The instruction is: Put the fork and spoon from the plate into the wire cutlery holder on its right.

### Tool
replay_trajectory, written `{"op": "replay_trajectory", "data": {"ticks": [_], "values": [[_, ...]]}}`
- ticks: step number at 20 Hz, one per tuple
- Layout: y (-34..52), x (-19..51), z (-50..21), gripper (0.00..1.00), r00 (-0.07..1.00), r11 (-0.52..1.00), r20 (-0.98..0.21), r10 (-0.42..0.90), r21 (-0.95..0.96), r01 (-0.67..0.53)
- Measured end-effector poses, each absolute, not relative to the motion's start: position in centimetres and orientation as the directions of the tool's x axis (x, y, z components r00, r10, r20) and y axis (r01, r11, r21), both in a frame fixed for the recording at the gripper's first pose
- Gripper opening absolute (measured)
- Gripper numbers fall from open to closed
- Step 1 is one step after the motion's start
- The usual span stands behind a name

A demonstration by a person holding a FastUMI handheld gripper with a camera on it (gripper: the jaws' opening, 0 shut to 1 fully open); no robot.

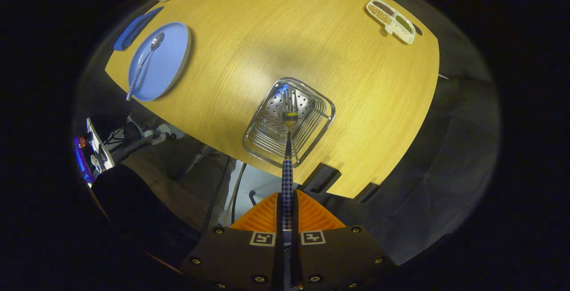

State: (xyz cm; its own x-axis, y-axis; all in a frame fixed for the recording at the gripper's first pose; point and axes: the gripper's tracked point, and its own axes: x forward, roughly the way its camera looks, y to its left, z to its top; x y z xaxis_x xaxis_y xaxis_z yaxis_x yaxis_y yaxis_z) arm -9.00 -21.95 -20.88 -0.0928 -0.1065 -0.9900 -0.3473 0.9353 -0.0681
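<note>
While I look down along the fingers, the wooden worktop [285,46] spreads across most of what I see, tilted as if I hover high above its near edge. At about ten o'clock from the fingers sits the blue plate [171,63], with the spoon [143,64] lying across it, bowl away from me and checked handle over the near rim, untouched. Straight ahead at twelve o'clock is the wire cutlery holder [320,124], well apart from the plate and to its right. My gripper [287,213] has its orange fingers [262,217] pressed closed on the checked handle of the fork [287,179], which points forward so that its tines hang over the holder's perforated floor; I cannot tell whether they touch it. By my reading the task is near its halfway mark: the fork is lifted off the plate and poised above the holder but not yet released, and the spoon is left to fetch. The hand holds the tool pitched steeply downward, centred on the basket, from the worktop's near side.
</note>
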Motion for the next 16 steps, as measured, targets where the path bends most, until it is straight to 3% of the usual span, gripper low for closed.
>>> {"op": "replay_trajectory", "data": {"ticks": [3, 5, 6, 7, 13, 16], "values": [[-21.6, -8.2, -21.3, 0.06, -0.082, 0.942, -0.992, -0.094, -0.063, -0.329], [-21.9, -7.9, -21.1, 0.15, -0.068, 0.945, -0.993, -0.100, -0.073, -0.319], [-22.0, -7.7, -20.9, 0.27, -0.063, 0.945, -0.993, -0.102, -0.077, -0.317], [-22.1, -7.8, -20.8, 0.33, -0.061, 0.946, -0.993, -0.104, -0.080, -0.313], [-22.0, -8.8, -19.9, 0.35, -0.054, 0.956, -0.994, -0.098, -0.079, -0.284], [-21.5, -10.1, -17.7, 0.35, 0.044, 0.976, -0.995, -0.089, -0.096, -0.197]]}}
